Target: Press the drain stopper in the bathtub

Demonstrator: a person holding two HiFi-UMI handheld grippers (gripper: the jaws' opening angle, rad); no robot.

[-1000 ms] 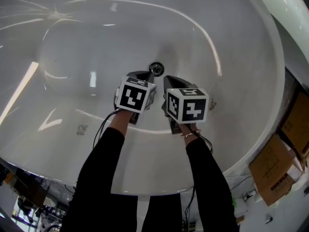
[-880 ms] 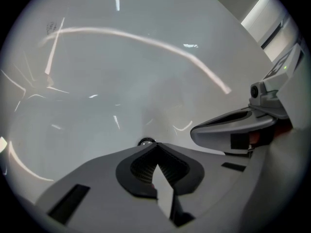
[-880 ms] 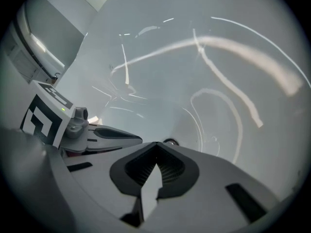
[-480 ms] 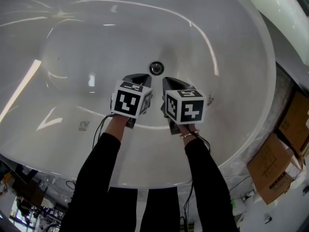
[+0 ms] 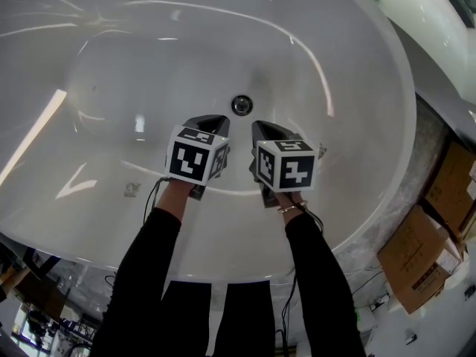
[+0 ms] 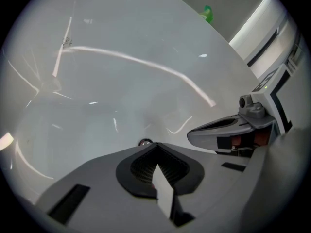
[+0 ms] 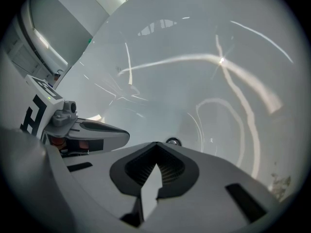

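Grey jaws of the left gripper (image 5: 212,119) and right gripper (image 5: 265,127) are closed and empty. Just beyond their tips, the drain stopper (image 5: 241,105) sits in the bathtub (image 5: 357,58) floor. It looks rigid, slick, probably sprung, so press its centre squarely. A small mark (image 5: 130,191) is unreadable.

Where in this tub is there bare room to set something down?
Bare: the bathtub floor left of the drain stopper out to the wall, and the stretch beyond the stopper. Crowded: this side of the stopper, where left gripper and right gripper hang side by side.
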